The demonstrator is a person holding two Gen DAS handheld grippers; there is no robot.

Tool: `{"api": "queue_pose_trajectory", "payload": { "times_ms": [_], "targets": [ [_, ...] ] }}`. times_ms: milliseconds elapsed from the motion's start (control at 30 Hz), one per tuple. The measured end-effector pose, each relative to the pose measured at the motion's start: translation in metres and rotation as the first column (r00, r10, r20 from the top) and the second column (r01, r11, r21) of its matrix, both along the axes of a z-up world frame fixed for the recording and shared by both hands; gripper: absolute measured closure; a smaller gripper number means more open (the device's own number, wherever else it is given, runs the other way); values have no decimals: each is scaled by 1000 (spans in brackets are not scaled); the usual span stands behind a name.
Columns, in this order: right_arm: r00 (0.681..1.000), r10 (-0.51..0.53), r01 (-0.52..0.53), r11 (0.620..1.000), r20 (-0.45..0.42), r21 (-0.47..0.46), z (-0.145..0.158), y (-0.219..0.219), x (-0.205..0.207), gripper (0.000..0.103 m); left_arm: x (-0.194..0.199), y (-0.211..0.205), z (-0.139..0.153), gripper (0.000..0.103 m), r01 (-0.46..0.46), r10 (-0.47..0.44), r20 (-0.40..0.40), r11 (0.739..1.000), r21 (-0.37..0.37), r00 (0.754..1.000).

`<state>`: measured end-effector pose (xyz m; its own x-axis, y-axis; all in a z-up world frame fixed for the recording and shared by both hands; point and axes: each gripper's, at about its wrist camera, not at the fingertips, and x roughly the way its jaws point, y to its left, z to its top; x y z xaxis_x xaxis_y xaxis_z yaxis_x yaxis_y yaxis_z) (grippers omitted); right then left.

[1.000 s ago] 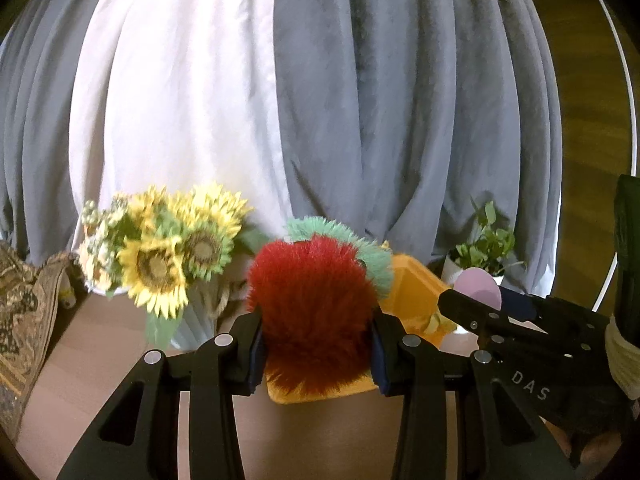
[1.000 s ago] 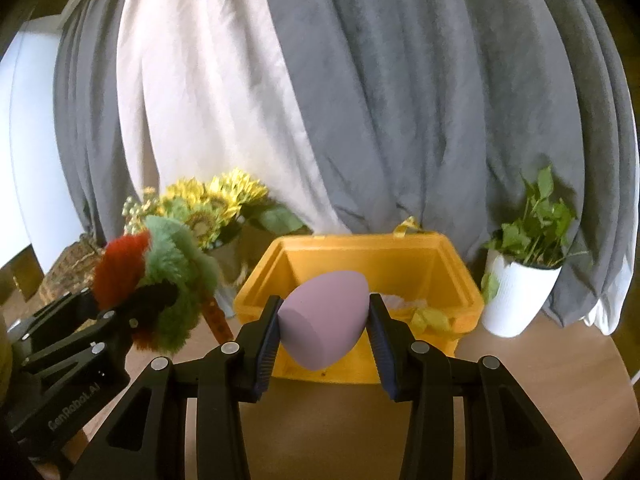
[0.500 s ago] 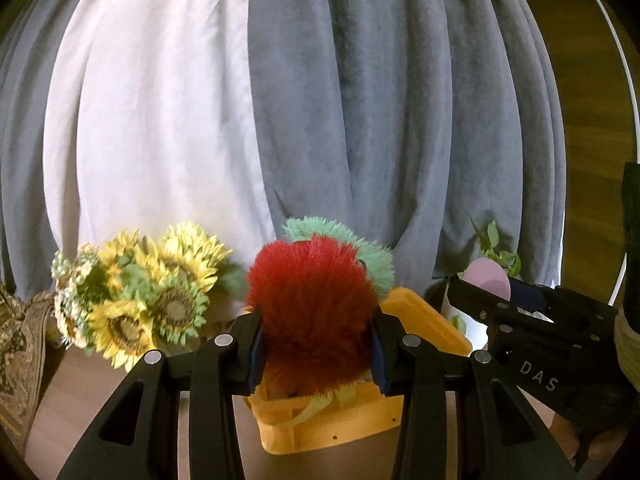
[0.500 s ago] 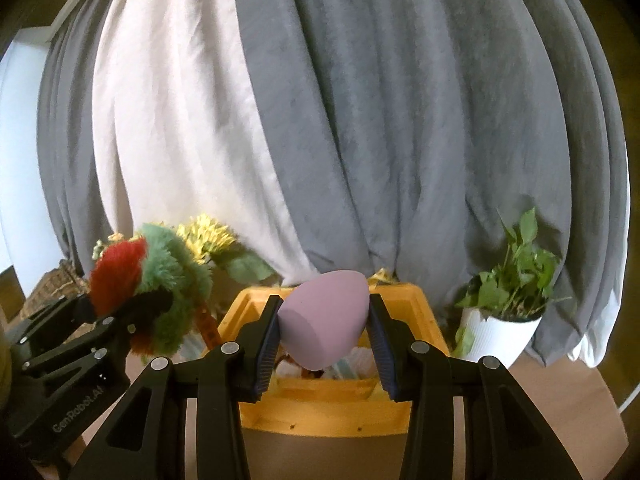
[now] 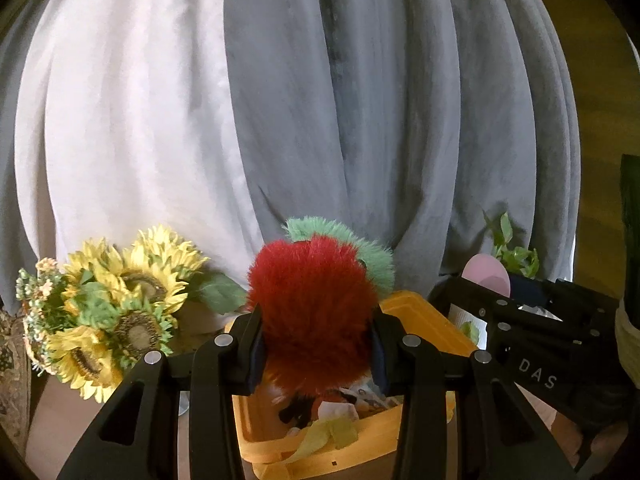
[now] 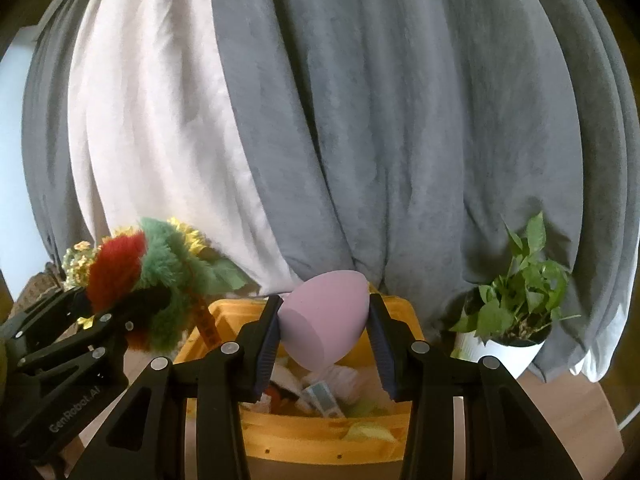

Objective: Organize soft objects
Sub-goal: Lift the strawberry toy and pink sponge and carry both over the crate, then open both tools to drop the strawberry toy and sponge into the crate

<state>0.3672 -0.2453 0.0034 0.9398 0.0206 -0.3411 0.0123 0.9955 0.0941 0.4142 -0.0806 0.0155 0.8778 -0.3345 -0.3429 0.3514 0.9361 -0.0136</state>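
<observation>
My left gripper is shut on a fluffy red and green plush toy, held above the near left part of a yellow bin. In the right wrist view the same plush toy hangs at the left in the left gripper. My right gripper is shut on a pink egg-shaped sponge, held over the yellow bin. The pink sponge shows at the right in the left wrist view. Several soft items lie inside the bin.
A bunch of sunflowers stands left of the bin. A potted green plant in a white pot stands to the right. Grey and white curtains hang close behind. The bin rests on a brown wooden table.
Both grippers have moved forward over the yellow bin with their loads; the bin now sits under the fingers and its contents show. The sunflowers have slid to the left.
</observation>
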Motion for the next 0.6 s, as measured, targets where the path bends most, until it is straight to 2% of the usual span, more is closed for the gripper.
{"api": "queue_pose_trajectory", "payload": {
  "times_ms": [600],
  "targets": [
    [993, 10, -8, 1000, -115, 19, -39, -21, 66, 60, 64, -18, -48, 62, 1, 4, -146, 999, 35, 989]
  ]
}}
